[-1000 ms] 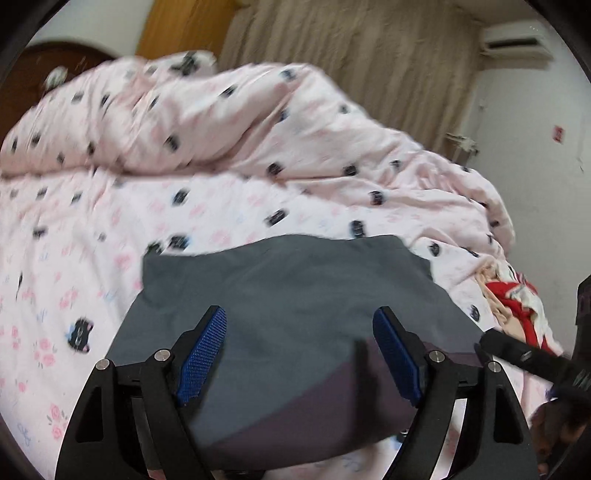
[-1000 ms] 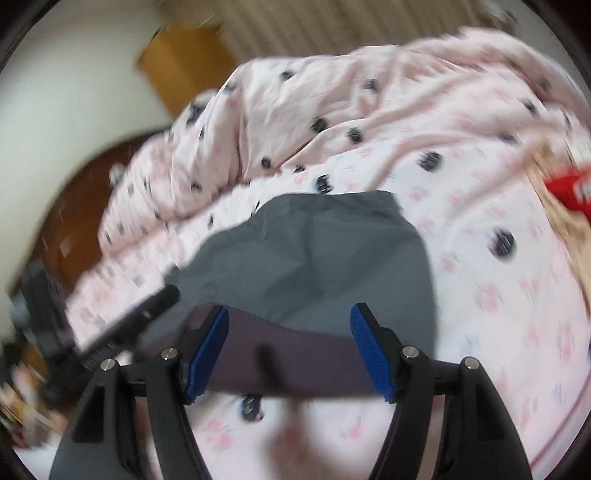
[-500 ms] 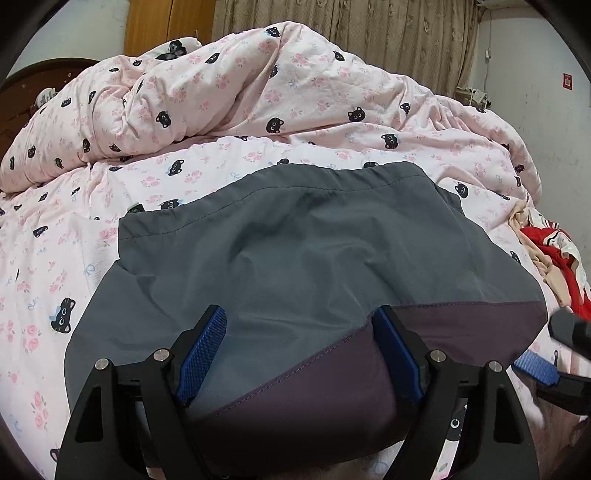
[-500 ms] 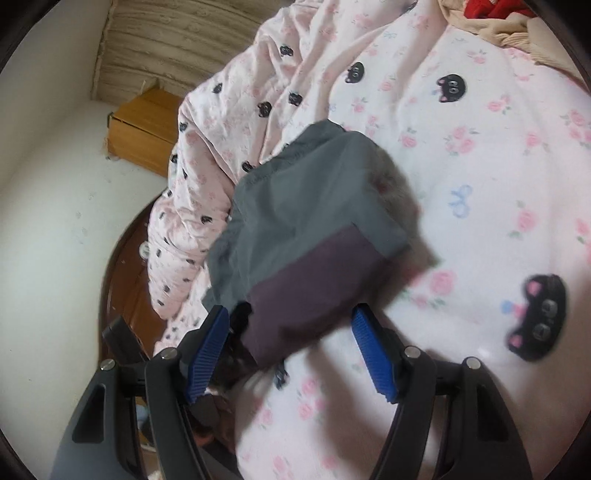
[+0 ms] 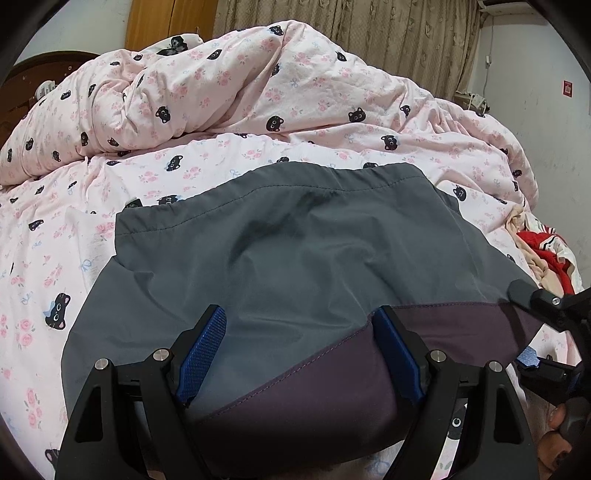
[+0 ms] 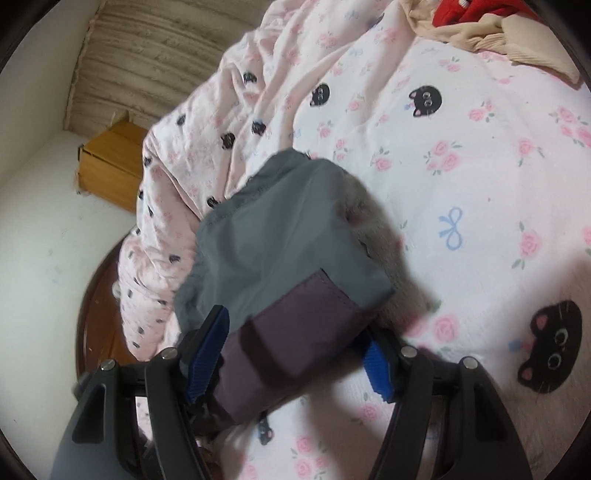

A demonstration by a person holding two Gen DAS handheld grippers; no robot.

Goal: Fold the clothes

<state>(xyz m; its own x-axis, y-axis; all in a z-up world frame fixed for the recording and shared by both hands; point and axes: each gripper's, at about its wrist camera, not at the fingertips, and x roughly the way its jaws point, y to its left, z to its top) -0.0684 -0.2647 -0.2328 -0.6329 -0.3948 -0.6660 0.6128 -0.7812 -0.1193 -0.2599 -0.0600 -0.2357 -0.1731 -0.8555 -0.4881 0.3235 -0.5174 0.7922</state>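
Observation:
Folded grey shorts with a dark purple panel (image 5: 295, 258) lie on the pink cat-print bed sheet (image 5: 55, 258). My left gripper (image 5: 303, 350) is open, its blue pads straddling the near edge of the shorts, the fabric lying between them. My right gripper (image 6: 291, 358) is open too, its jaws on either side of the purple end of the shorts (image 6: 280, 280), seen from the right side at a steep tilt. The right gripper also shows at the right edge of the left wrist view (image 5: 546, 332).
A bunched pink cat-print duvet (image 5: 240, 85) fills the back of the bed. A pile of red and cream clothes (image 5: 543, 251) lies at the right, also in the right wrist view (image 6: 480, 22). A dark wooden headboard (image 5: 44, 70), a wooden cabinet (image 6: 110, 162) and curtains stand behind.
Both grippers have moved in close to the shorts' near edge. The right wrist view has rolled sideways and come down to the purple end. Both jaws stay open.

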